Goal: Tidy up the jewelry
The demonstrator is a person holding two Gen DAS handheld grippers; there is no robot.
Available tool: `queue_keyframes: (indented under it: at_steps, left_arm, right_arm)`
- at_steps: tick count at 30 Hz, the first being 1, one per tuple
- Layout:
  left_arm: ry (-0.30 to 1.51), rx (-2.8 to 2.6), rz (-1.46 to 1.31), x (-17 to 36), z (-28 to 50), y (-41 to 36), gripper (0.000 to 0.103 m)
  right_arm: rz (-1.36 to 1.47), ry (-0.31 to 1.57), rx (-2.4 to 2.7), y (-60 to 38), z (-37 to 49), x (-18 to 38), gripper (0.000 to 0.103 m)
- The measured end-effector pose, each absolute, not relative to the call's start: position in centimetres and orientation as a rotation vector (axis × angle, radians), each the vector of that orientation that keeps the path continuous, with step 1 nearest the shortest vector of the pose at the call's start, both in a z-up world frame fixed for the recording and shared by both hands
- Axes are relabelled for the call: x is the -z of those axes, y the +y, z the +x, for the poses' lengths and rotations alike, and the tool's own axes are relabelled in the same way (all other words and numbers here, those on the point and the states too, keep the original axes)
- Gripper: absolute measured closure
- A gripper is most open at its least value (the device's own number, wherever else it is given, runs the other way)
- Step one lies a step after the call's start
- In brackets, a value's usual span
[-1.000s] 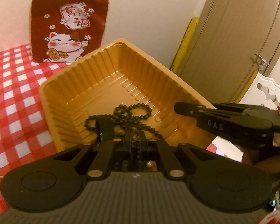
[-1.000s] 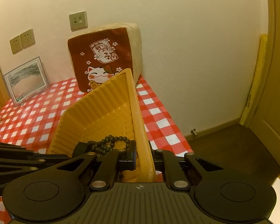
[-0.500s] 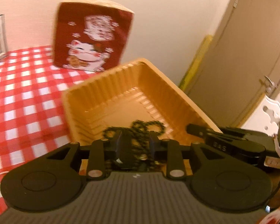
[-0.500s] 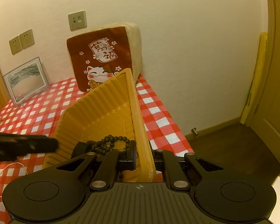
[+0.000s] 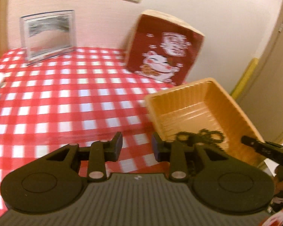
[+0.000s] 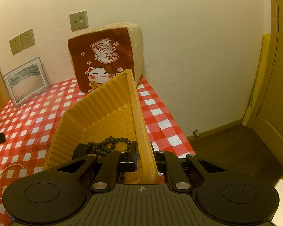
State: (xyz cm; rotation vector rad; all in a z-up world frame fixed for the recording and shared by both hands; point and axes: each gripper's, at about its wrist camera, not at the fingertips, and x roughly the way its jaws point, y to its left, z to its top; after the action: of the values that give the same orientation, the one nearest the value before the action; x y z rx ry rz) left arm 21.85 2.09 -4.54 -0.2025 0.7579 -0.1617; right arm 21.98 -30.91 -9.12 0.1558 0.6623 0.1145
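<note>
One string of dark beads (image 6: 111,146) lies coiled at the near end of one orange tray (image 6: 96,113), which sits at the right edge of the desk (image 5: 66,103) under a red-and-white checked cloth. The right hand-held gripper (image 6: 145,160) is closed on the tray's right wall near its near corner, one finger inside and one outside, holding the tray tilted. The left hand-held gripper (image 5: 136,146) hangs over bare cloth just left of the tray, its fingers parted with nothing between them.

Around these: one red cat cushion (image 6: 105,62) stands against the far wall just behind the tray; one clear picture frame (image 6: 26,81) leans at far left; three wall sockets (image 6: 78,20) are mounted above; one thin pale cord (image 6: 7,171) lies on the cloth at near left.

Compared with one second ago, the left hand-held gripper has left the beads it was closed upon inside the tray, has swung leftward out of the tray, and has opened. The beads remain in the tray. The right hand-held gripper and the tray's tilt are unchanged.
</note>
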Motion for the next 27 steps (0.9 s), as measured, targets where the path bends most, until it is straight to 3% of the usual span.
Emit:
queue_keyframes:
  at_steps: [15, 27]
  left_arm:
    - [0.847, -0.072, -0.211, 7.4, 17.9, 9.2, 0.072]
    - [0.916, -0.142, -0.184, 10.6, 17.4, 10.6, 0.071]
  right_arm:
    - [0.153, 0.664, -0.114, -30.9, 22.1, 9.2, 0.094]
    - [0.136, 0.67, -0.119, -30.8, 22.3, 9.3, 0.094]
